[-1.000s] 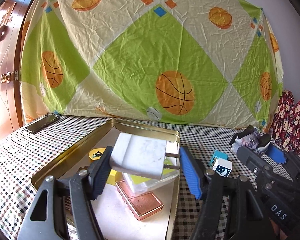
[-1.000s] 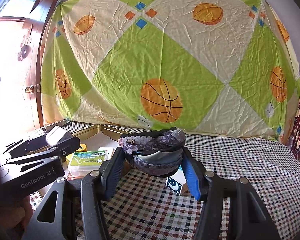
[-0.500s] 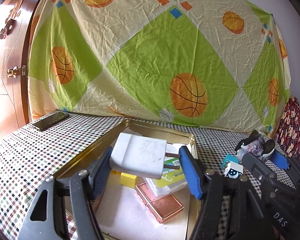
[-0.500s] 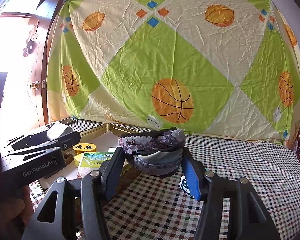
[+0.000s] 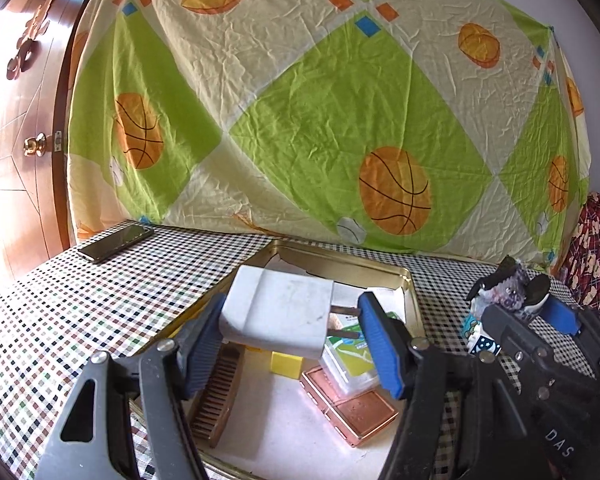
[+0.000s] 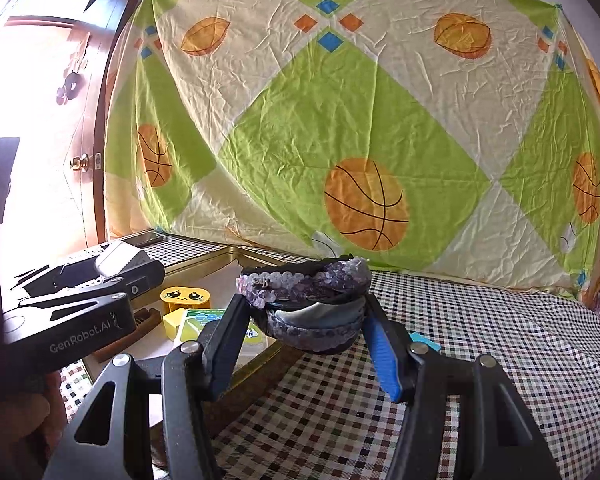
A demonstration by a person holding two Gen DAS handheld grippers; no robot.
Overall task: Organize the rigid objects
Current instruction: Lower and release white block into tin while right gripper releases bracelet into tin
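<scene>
Between the pads of the left gripper (image 5: 292, 332) sits a white charger (image 5: 278, 312), held crosswise with its two prongs pointing toward the blue right-hand pad. It hangs above the near half of a gold tray (image 5: 414, 292), so the way down for it looks straight and short. Its long side runs across the jaws, roughly in line with the tray's short side.

Below it in the tray lie a brown comb (image 5: 218, 396) at the left, a small yellow block (image 5: 286, 364), a clear box with a green label (image 5: 350, 364) and a copper-coloured case (image 5: 354, 410) on which that box partly rests. A yellow box with a crying face (image 6: 185, 298) shows only from the right wrist, farther back. The bare floor of the tray appears widest at the near middle, in front of the yellow block.

To the right, the right gripper (image 6: 304, 320) is clamped on a purple sequinned headband (image 6: 308, 280), bunched up between the pads. It hangs over the tray's right rim and the cloth beside it, so the left hand is the one better placed over the tray. A little blue and white box (image 5: 484, 338) stands on the cloth just outside that rim.

A checked tablecloth (image 5: 80, 308) covers the surface, with a dark phone (image 5: 116, 242) lying well off at the far left. Behind hangs a green and cream sheet with basketballs (image 5: 320, 120), and a wooden door (image 5: 16, 140) stands at the left.
</scene>
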